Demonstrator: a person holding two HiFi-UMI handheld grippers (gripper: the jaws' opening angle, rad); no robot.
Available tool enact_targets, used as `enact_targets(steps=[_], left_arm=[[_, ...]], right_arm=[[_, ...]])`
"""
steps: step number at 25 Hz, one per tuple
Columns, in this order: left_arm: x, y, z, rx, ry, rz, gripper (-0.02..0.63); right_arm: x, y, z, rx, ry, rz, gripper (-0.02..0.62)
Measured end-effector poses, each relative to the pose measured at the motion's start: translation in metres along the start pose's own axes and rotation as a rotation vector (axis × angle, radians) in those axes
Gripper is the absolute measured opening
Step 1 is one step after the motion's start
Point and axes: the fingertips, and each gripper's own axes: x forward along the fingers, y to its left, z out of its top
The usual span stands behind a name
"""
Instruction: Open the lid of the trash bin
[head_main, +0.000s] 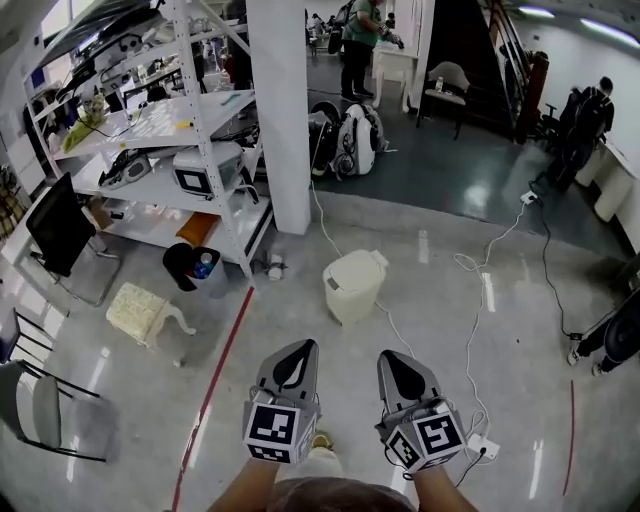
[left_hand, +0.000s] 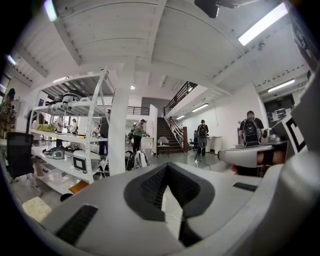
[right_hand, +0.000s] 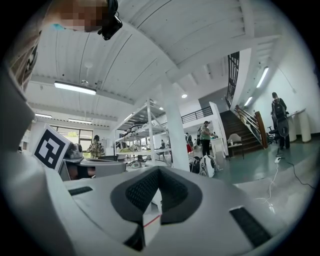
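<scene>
Polished grey concrete floor (head_main: 420, 300) runs under everything I see through the head view. Nearest me, on my side of the bin, the left gripper (head_main: 299, 346) and the right gripper (head_main: 392, 356) hang side by side above the floor, both pointed toward the bin. In each gripper view the two jaws are drawn together to a thin slit with nothing caught in them.

A thin red floor line (head_main: 215, 385) runs to the left of the grippers, and a white power strip (head_main: 482, 447) lies by the right one. Its white cable (head_main: 472, 330) snakes up past the bin's right side.

Ahead of both grippers and well apart from them stands the cream plastic trash bin (head_main: 350, 290), its lid (head_main: 358, 264) lying down on top. Left of the bin sits a cream cushioned stool (head_main: 138, 312), and a black bucket (head_main: 192, 268) holding bottles stands under the white metal shelving rack (head_main: 165, 150).

Behind the bin rises a square white pillar (head_main: 280, 110). Beyond it is a white and black machine (head_main: 352, 140), and farther off stands a person in a green top (head_main: 358, 40).
</scene>
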Motion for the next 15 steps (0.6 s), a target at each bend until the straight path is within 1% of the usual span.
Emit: enact_targets(steps=[6, 11, 15], left_arm=[[0.039, 0.026, 0.001, -0.009, -0.001, -0.027, -0.003], [0.067, 0.039, 0.008, -0.005, -0.01, -0.054, -0.003], [0.082, 0.041, 0.007, -0.002, -0.019, -0.079, -0.003]], right_arm=[[0.034, -0.022, 0.003, 0.007, -0.011, -0.043, 0.018], [0.061, -0.034, 0.004, 0.02, -0.018, -0.073, 0.018], [0.077, -0.042, 0.002, 0.021, -0.015, -0.092, 0.018]])
